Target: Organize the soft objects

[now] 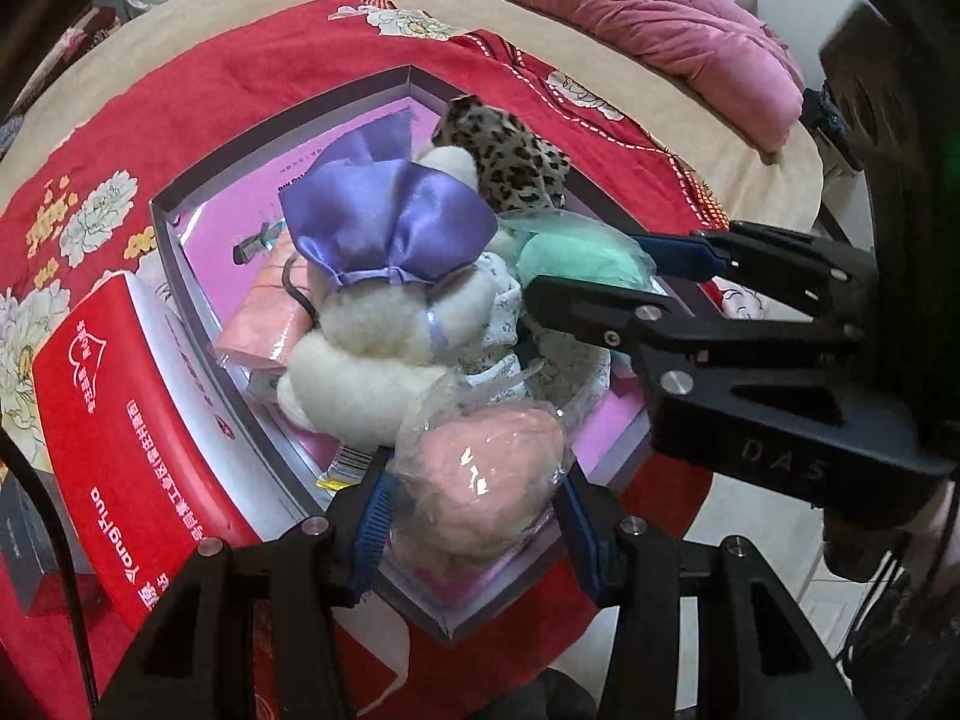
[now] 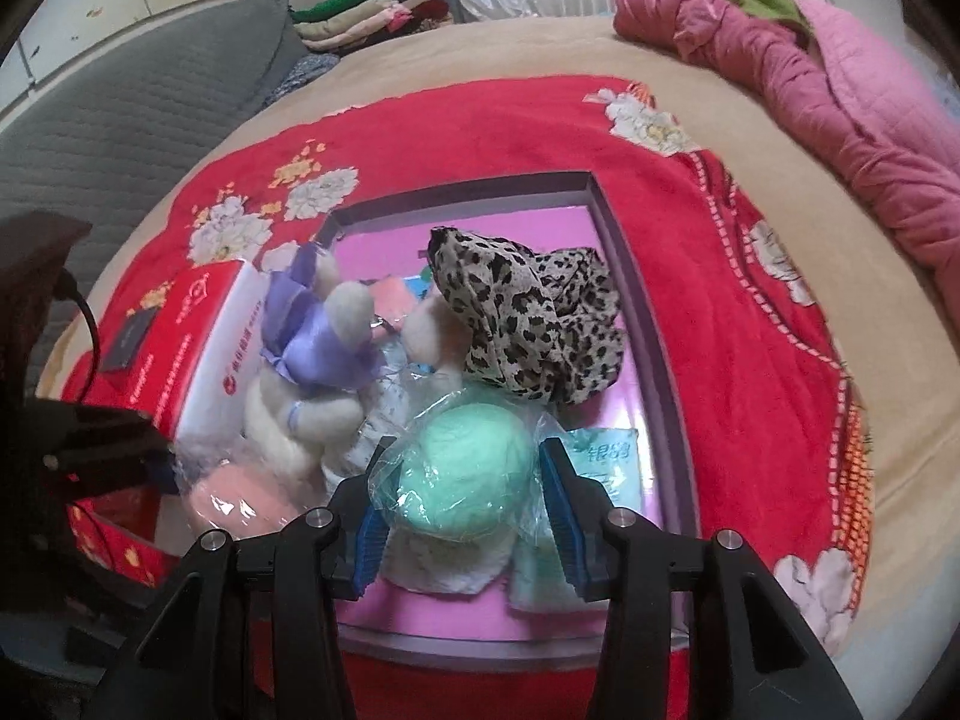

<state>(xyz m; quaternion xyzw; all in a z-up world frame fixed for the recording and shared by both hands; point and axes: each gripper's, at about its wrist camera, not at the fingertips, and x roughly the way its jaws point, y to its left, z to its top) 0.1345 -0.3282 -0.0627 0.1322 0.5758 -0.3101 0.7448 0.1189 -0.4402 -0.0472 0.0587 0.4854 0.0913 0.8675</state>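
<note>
An open grey-rimmed box (image 1: pixel 180 240) (image 2: pixel 630 276) with a pink bottom lies on a red floral blanket (image 1: pixel 180 108) (image 2: pixel 750 360). My left gripper (image 1: pixel 474 480) is shut on a pink soft ball (image 1: pixel 492 480) in a clear bag at the box's near corner. My right gripper (image 2: pixel 467 450) (image 1: pixel 591 267) has its blue pads against both sides of a bagged mint-green ball (image 2: pixel 465 462) (image 1: pixel 570 252) over the box. Inside also lie a white plush with a purple satin bow (image 1: pixel 372 324) (image 2: pixel 312 384), a leopard-print cloth (image 1: pixel 516 162) (image 2: pixel 528 312) and folded fabrics.
A red and white carton (image 1: pixel 132 420) (image 2: pixel 204 312) stands against the box's side. A pink quilt (image 1: pixel 660 18) (image 2: pixel 840 90) is bunched at the far edge of the bed. Folded clothes (image 2: pixel 372 12) and a grey cushion (image 2: pixel 120 108) sit behind. Tiled floor (image 1: pixel 750 516) shows past the bed's edge.
</note>
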